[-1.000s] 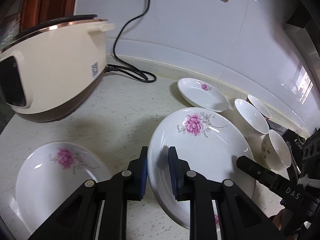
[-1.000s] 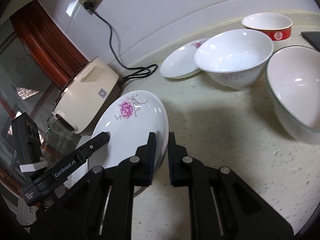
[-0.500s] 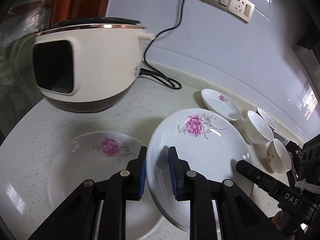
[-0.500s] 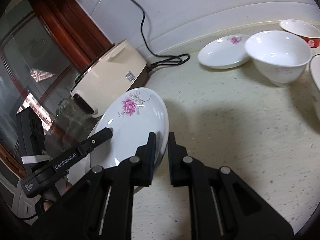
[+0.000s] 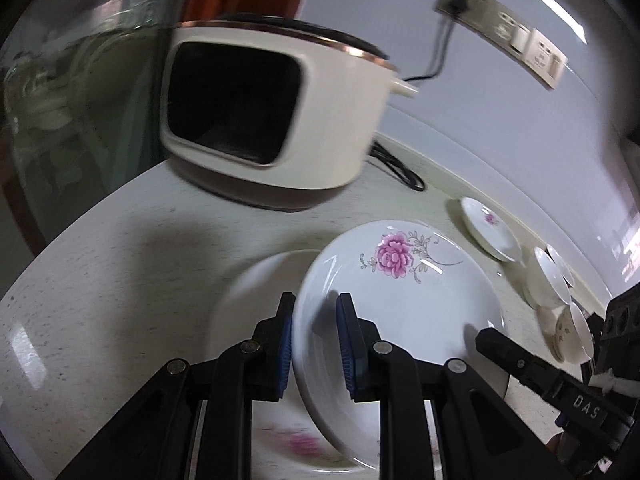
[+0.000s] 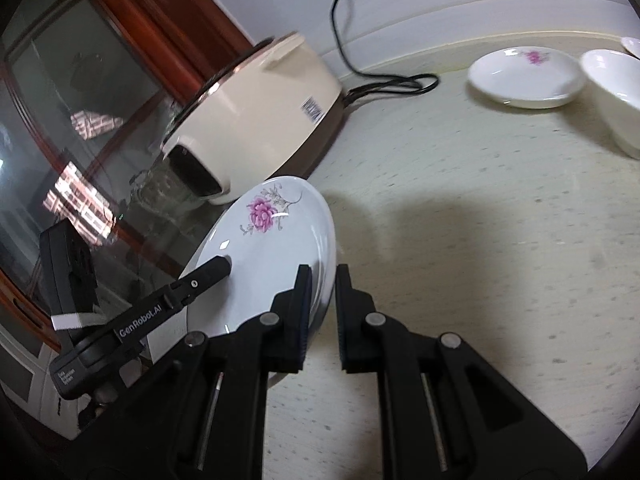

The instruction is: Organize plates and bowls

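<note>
Currently both grippers clamp one large white plate (image 5: 400,300) on opposite rim edges: left gripper (image 5: 316,344) near-closed on its left rim, right gripper (image 6: 322,312) pinching the right rim. Plate is face-up, tilted, pink peony print toward the rice cooker (image 5: 272,108); glossy, round. It hangs over a second floral plate (image 5: 256,292) lying on the speckled countertop (image 6: 480,240).
</note>
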`<state>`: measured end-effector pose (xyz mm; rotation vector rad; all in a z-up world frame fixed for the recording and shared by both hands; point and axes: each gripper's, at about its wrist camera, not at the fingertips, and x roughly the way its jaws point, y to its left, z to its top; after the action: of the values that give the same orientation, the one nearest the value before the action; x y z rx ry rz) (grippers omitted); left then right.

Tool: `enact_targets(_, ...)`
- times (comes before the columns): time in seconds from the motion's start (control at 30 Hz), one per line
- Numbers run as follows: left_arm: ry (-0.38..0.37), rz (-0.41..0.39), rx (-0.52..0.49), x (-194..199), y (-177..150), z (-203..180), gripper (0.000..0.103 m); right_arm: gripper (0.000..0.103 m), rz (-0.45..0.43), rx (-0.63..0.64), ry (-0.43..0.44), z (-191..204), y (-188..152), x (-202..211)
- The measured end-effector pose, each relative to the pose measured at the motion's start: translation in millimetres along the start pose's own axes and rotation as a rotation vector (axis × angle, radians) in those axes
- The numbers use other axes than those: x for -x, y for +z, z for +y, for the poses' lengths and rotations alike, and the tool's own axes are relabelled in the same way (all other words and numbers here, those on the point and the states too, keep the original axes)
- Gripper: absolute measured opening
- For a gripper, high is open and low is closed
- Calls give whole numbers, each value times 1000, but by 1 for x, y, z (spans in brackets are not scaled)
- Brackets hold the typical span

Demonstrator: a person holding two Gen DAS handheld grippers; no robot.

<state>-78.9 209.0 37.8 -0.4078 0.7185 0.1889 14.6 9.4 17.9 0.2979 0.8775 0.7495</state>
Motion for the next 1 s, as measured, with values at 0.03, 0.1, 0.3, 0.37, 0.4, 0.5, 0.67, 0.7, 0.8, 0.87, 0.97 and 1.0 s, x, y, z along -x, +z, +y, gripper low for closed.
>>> enact_targets(0.03, 5, -2, 6, -2, 1, 3, 21, 15, 6, 6, 0, 4, -1, -4)
enact_targets(0.1, 12, -5, 13, 0, 2, 9, 21, 15, 12, 16, -2, 8, -1, -9)
enact_targets(0.3, 24, -8, 9, -4, 2, 15, 21, 15, 40, 50, -20, 16, -4, -21)
enact_targets(0.37, 30, -6, 8, -4, 2, 18, 21, 15, 40, 77, -30, 20, -5, -23)
enact_targets(0.4, 33, -5, 9, -1, 0, 22, 21, 15, 39, 87, -34, 21, -5, -24)
enact_targets(0.5, 32, -2, 15, -1, 0, 25, 22, 16, 36, 100, -34, 25, -5, -25)
enact_targets(0.67, 47, -19, 6, 3, 1, 28, 23, 17, 27, 183, -87, 39, -10, -25)
enact_targets(0.7, 54, -22, 3, 3, 1, 28, 24, 18, 27, 202, -98, 42, -11, -27)
enact_targets(0.8, 80, -23, -6, 2, 0, 29, 24, 20, 31, 258, -135, 51, -14, -33)
enact_targets(0.87, 80, -18, 0, 1, -1, 32, 24, 22, 36, 280, -150, 54, -14, -36)
enact_targets(0.97, 80, -10, 0, 0, -2, 35, 24, 26, 44, 284, -145, 54, -15, -38)
enact_targets(1.0, 82, -9, 0, 0, -2, 36, 24, 29, 46, 287, -139, 55, -16, -37)
